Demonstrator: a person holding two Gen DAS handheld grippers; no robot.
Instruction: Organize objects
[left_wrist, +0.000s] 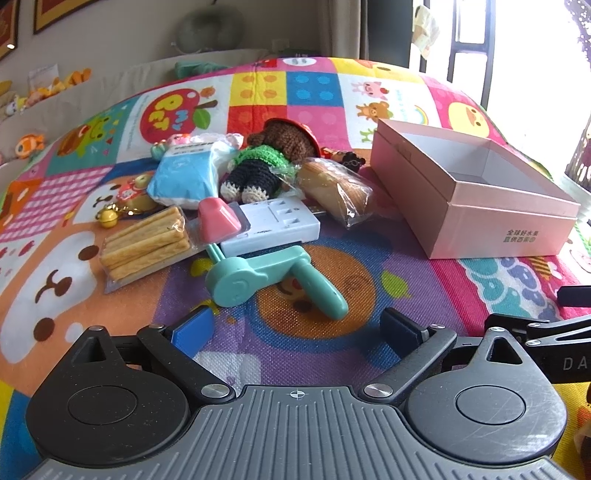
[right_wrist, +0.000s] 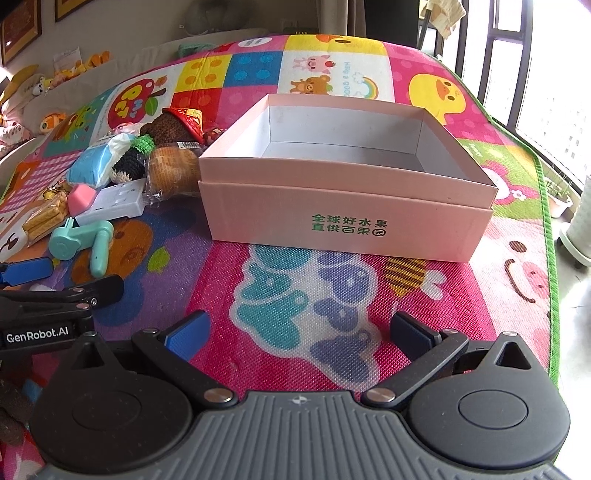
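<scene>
A pile of objects lies on the colourful play mat (left_wrist: 110, 122): a teal hand-crank toy (left_wrist: 273, 275), a white power strip (left_wrist: 273, 225), a pink wedge (left_wrist: 218, 219), a bag of biscuit sticks (left_wrist: 146, 242), a blue-white packet (left_wrist: 184, 175), a crochet doll (left_wrist: 266, 162) and a wrapped bun (left_wrist: 338, 190). An open, empty pink box (right_wrist: 343, 221) stands to the right, also in the left wrist view (left_wrist: 476, 218). My left gripper (left_wrist: 299, 330) is open, just short of the teal toy. My right gripper (right_wrist: 303, 336) is open in front of the box.
A gold bell keychain (left_wrist: 110, 216) lies at the pile's left edge. The pile shows in the right wrist view with the teal toy (right_wrist: 83, 242) at its near side. Plush toys (left_wrist: 33, 144) line the left. The mat's green edge (right_wrist: 546, 221) and a window are on the right.
</scene>
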